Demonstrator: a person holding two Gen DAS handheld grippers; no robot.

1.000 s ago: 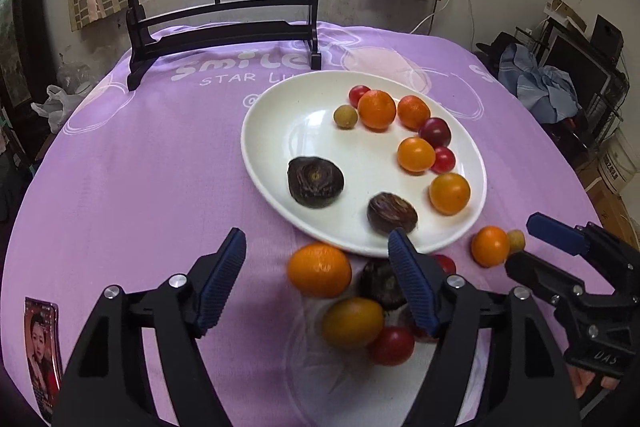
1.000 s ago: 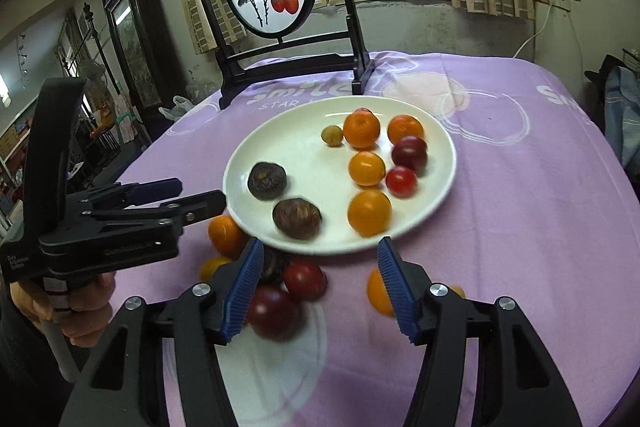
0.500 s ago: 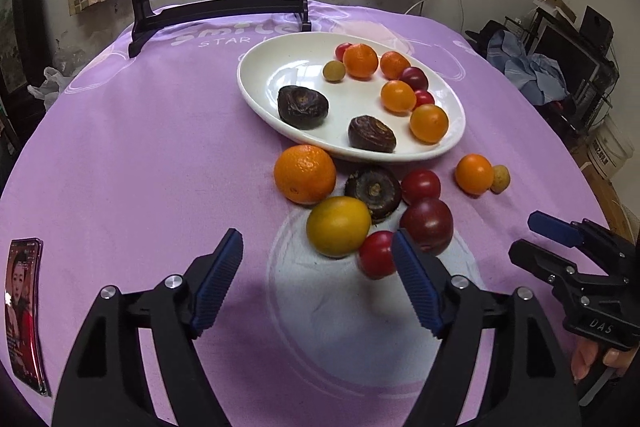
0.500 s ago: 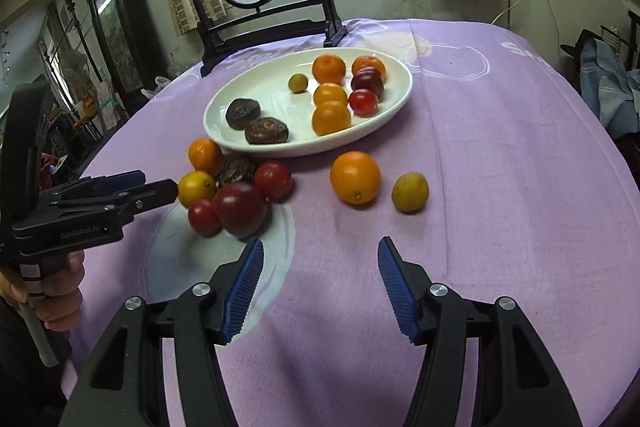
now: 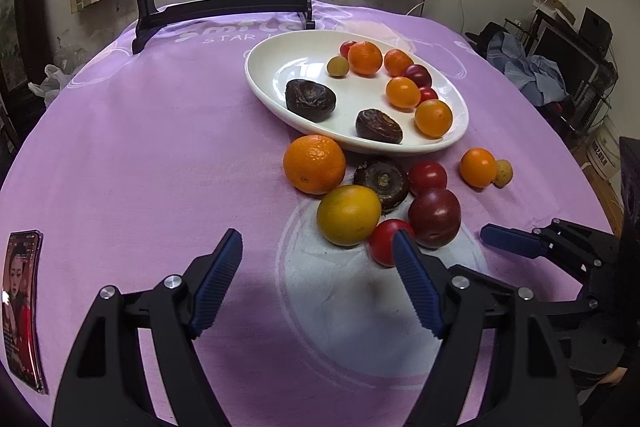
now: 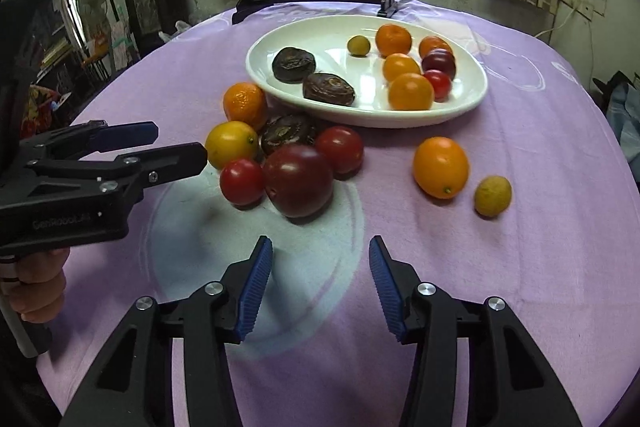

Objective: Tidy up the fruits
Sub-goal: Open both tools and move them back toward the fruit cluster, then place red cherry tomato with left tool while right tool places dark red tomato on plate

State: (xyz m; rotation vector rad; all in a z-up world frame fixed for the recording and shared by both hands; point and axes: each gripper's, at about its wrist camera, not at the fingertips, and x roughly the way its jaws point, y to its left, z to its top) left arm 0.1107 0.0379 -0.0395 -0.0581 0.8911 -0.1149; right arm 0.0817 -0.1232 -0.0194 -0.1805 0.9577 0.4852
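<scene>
Change since earlier frame: both of my grippers have pulled back from the plate and sunk toward the surface; the loose fruit, formerly under the fingers, now lies ahead of them.
Right fingers: the right gripper (image 6: 320, 283) is closing with nothing between its blue pads; it hangs over bare purple cloth (image 6: 520, 247), just short of the dark plum (image 6: 298, 181).
Left fingers: the left gripper (image 5: 316, 283) stands released and wide, empty, with the small red tomato (image 5: 386, 241) just beyond its right finger tip.
Loose cluster: yellow citrus (image 5: 349, 215), large orange (image 5: 315, 164), dark wrinkled fruit (image 5: 382, 181) and a second red tomato (image 5: 427, 177) touch one another on the surface, beside the plate's near rim.
Outliers: a small orange (image 6: 441, 167) and a yellowish fruit (image 6: 493, 195) lie apart to the right.
Plate: the white plate (image 5: 272, 75) already holds two dark fruits, several oranges, reds and one pale fruit.
Reason for posture: I judge the wide left opening suits the larger citrus, and the narrowing right suits the plum or a tomato.
Task status: partly done; seven or so fruits are still off the plate.
</scene>
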